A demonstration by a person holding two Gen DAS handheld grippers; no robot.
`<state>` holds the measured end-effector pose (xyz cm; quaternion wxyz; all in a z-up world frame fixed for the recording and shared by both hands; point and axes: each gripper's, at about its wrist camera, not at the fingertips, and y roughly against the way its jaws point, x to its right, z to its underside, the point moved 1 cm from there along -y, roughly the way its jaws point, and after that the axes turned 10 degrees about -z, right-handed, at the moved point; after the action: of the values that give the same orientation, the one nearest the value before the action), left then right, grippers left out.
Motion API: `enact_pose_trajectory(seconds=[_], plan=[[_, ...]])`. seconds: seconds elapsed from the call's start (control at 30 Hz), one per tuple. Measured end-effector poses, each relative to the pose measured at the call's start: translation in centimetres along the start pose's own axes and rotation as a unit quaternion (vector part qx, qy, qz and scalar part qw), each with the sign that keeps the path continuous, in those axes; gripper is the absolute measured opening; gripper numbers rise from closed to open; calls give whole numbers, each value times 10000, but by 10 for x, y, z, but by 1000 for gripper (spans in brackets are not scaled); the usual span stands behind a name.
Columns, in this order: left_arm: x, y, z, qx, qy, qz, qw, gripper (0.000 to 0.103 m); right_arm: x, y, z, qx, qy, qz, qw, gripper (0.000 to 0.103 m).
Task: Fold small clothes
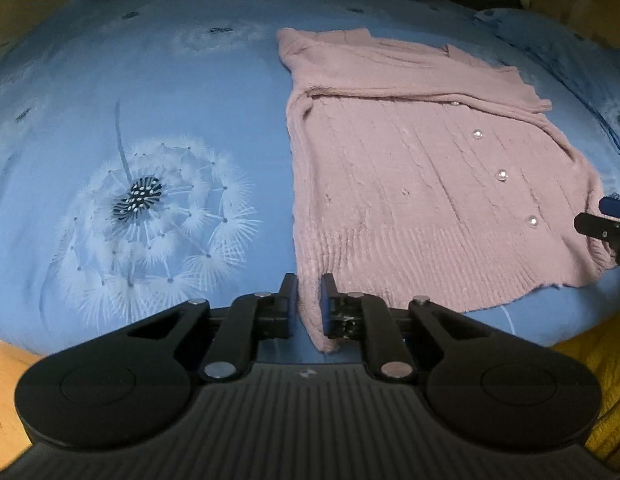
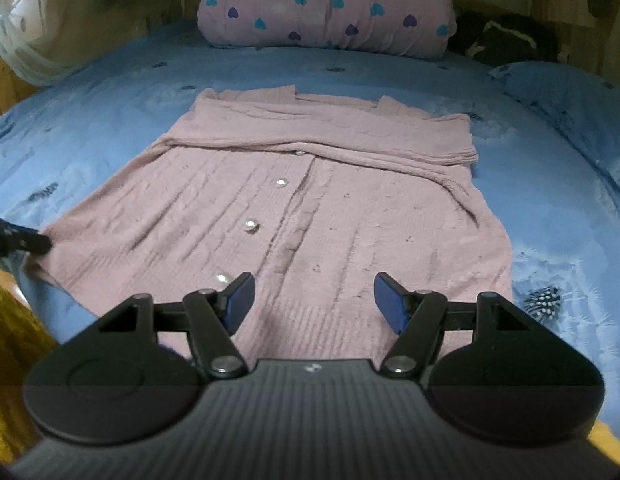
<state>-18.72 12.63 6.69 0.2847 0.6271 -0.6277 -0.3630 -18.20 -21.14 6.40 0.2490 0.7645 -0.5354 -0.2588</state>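
A pink knitted cardigan (image 1: 414, 168) with pearl buttons lies flat on the blue bed sheet (image 1: 169, 92), sleeves folded across its chest. My left gripper (image 1: 308, 285) is shut on the cardigan's near left hem corner. My right gripper (image 2: 314, 292) is open over the cardigan's (image 2: 310, 216) bottom hem, fingers apart and nothing between them. The right gripper's tip shows at the right edge of the left wrist view (image 1: 606, 224); the left gripper's tip shows at the left edge of the right wrist view (image 2: 25, 240).
A pink pillow (image 2: 330, 8) with heart prints lies at the head of the bed. Dark clothing (image 2: 506, 40) sits at the back right. A yellow cover (image 1: 598, 352) lies by the bed's near edge. A dandelion print (image 1: 149, 216) marks the sheet left of the cardigan.
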Motion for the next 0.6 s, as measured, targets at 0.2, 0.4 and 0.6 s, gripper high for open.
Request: enact_pose_trajectory(seconds=[0.2, 0.4, 0.6], plan=[[17, 25, 0, 308, -371, 39, 9988, 20, -2, 5, 7, -110, 199, 57, 9997, 68], [45, 39, 4, 602, -849, 180, 9944, 59, -14, 18, 13, -191, 555, -65, 9983, 68], [83, 33, 11, 657, -1647, 164, 9840, 64, -29, 24, 19, -362, 1005, -89, 9942, 68]])
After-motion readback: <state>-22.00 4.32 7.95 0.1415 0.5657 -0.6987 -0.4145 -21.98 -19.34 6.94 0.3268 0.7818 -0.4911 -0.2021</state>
